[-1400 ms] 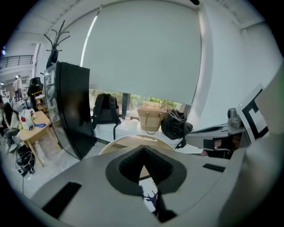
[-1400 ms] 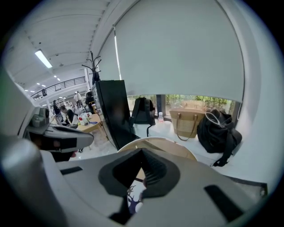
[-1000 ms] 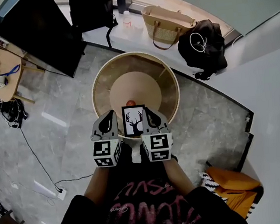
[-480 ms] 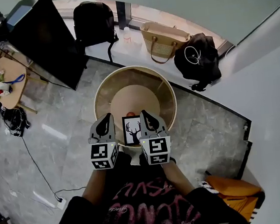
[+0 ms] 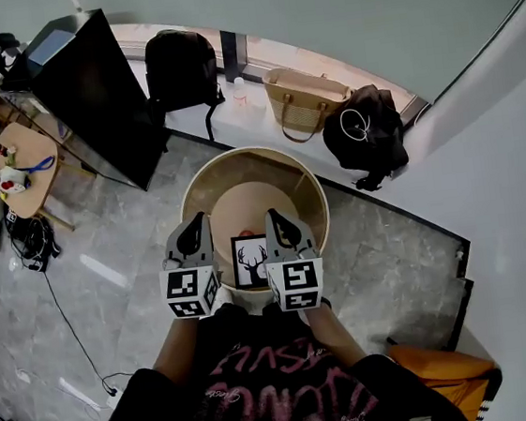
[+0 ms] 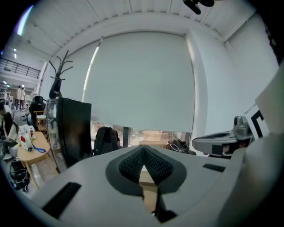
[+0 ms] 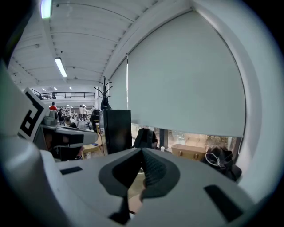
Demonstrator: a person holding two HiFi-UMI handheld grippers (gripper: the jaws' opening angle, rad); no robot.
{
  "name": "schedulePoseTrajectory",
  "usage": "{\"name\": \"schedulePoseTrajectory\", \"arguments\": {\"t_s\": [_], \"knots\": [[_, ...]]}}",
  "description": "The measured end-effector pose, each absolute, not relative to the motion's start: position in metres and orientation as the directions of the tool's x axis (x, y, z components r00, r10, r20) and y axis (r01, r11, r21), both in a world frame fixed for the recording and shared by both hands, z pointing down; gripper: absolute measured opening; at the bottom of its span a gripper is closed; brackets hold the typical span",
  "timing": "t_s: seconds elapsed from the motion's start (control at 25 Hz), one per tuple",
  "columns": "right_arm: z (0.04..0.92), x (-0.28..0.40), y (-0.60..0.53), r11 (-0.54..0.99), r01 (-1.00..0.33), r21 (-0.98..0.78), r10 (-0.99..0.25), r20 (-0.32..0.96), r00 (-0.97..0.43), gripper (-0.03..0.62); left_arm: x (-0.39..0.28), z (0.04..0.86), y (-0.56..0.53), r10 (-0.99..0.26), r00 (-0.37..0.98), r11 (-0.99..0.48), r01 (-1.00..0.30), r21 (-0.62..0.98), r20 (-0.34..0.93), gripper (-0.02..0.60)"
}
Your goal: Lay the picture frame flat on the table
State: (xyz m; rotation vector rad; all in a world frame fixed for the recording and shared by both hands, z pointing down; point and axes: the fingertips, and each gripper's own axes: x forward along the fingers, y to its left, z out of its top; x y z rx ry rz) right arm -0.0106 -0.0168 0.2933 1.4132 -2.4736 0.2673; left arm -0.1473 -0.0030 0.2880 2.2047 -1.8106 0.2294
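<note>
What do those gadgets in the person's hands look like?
The left gripper and right gripper are pale grey tapering shells with dark ribbed pads, each carrying a cube of black-and-white square markers. The person's top is black with pink lettering.

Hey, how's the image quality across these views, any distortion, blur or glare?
Head view: fisheye bowing at the edges, even light, picture frame sharp. Left gripper view: heavy barrel distortion, the left gripper near and soft. Right gripper view: same distortion, ceiling lamp bright, no glare.
</note>
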Motion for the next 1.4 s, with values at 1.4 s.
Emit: {"name": "schedulePoseTrajectory", "arguments": {"t_s": [1.4], "knots": [[0.217,-0.011,-0.035,0.489,-0.872,0.035,-0.862,0.175,-0.476,0.020,-0.148,0.196,-0.023,-0.973,0.204,-0.198,-0.978,0.067,0.107,0.009]]}}
